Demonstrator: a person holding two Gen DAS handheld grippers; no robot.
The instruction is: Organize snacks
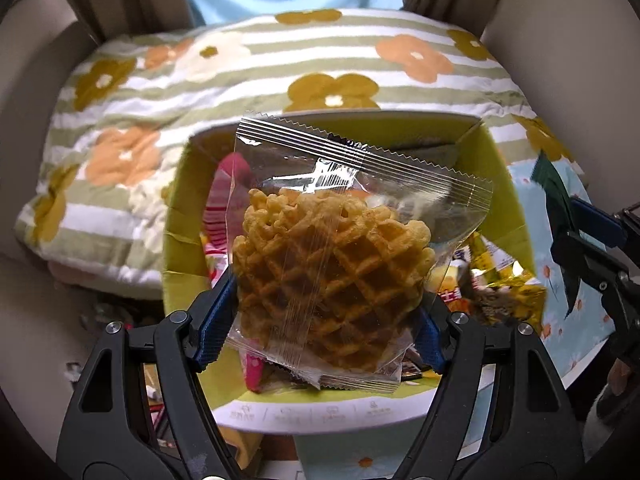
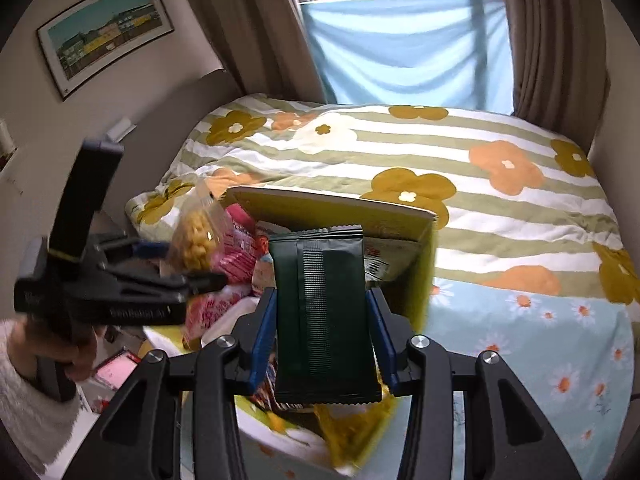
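Left tongs (image 1: 320, 320) clamped on clear plastic packet of golden waffle biscuit (image 1: 332, 284), held above open yellow-green cardboard box (image 1: 180, 240). Right tongs (image 2: 322, 344) clamped on dark green foil sachet (image 2: 324, 316), upright, over same box. Box crowded: pink wrappers (image 2: 236, 256), yellow packets (image 1: 516, 300). Behind: striped floral duvet on bed (image 2: 440, 152), brown curtains (image 2: 556, 40).

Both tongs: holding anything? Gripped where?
Left tongs grip the clear waffle packet by its lower side edges. Right tongs grip the dark green packet by its long side edges.
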